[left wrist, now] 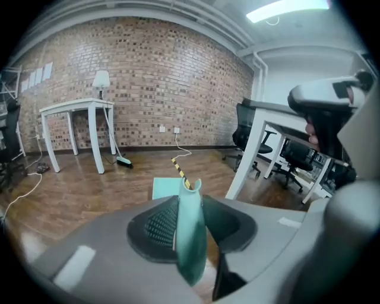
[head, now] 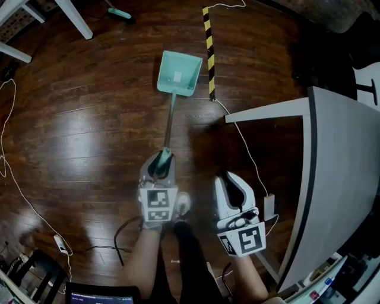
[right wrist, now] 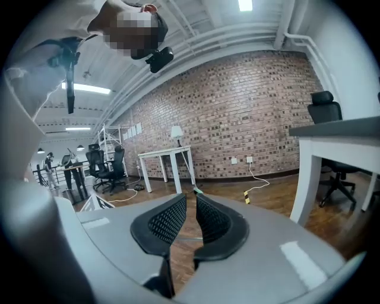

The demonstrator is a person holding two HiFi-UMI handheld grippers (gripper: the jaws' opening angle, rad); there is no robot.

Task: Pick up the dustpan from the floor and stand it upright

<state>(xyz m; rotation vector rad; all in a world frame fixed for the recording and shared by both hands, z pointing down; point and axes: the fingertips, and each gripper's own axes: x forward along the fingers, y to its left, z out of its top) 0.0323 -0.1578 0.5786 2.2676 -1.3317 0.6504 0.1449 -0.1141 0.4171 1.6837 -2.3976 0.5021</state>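
two forearms are seen nearest, each with tongs carried in its hand, and a shoe is seen on the wooden floor between them. the left tongs are closed partway onto the dustpan: the teal grip at the end of its handle is pinched between the two black pads, with its tip jutting past them. the right tongs are held just beside the left ones and apart from the dustpan; only a narrow gap is left between their pads, floor is seen through it, and nothing is gripped. from the grip the thin handle is run forward and down to the teal pan, which is turned with its open mouth away from the person; whether the pan is touching the floor cannot be told. a black-and-yellow strip is laid on the floor just right of the pan, and a white cable is trailed from its near end toward a grey bench at the right. farther off, a teal broom is seen by the legs of a white table, and the room is closed by a brick wall.
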